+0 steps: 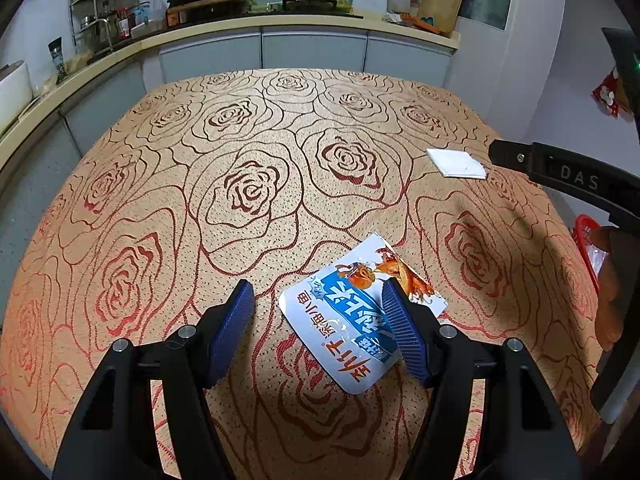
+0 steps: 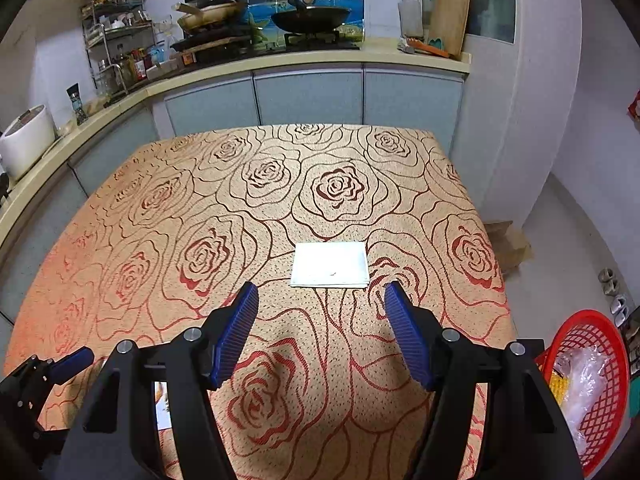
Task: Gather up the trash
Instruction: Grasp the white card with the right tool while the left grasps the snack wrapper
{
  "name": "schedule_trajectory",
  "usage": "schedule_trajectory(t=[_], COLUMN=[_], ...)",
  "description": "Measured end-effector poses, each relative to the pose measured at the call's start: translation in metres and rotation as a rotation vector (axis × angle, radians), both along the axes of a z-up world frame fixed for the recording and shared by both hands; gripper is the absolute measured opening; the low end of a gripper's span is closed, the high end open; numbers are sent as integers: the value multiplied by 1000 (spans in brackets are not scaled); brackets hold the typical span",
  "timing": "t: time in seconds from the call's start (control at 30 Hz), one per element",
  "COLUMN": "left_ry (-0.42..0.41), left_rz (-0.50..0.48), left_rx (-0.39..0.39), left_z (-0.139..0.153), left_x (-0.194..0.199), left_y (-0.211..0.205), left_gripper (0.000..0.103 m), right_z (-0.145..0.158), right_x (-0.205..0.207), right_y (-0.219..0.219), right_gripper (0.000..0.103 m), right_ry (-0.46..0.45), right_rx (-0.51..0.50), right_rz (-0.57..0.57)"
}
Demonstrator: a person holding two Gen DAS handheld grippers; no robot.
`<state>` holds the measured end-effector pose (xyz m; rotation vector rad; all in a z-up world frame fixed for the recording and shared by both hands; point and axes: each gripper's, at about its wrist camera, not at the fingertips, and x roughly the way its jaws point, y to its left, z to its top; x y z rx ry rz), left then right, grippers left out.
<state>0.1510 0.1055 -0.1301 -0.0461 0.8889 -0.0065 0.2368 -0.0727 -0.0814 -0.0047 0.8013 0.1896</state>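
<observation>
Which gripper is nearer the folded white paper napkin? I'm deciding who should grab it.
Right. The right gripper points straight at the folded white paper napkin, jaws open just short of it. The left gripper straddles the blue-and-white snack wrapper, farther from the napkin.

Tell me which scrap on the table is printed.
The snack wrapper, under the open left gripper: blue lettering and orange pictures. The folded napkin is plain white.

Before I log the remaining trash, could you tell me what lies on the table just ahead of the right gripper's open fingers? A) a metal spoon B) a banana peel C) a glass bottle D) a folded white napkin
D: a folded white napkin lies flat on the rose-patterned tablecloth, just beyond the right gripper.
</observation>
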Motion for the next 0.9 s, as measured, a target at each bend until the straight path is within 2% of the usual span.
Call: schedule_trajectory(t=[0.3, 0.57, 0.9], left_ry=[19, 30, 30], left_rz=[-16, -35, -52], left_rx=[-2, 42, 55], left_z=[-9, -10, -10], left_x=[6, 8, 12], left_y=[-3, -10, -11], left_gripper=[65, 65, 62], right_z=[-18, -34, -47], right_x=[28, 52, 73], right_y=[1, 8, 14], right_gripper=[64, 64, 64], right_ry=[37, 74, 123], right_rx=[-7, -15, -31], right_rz=[-13, -12, -16])
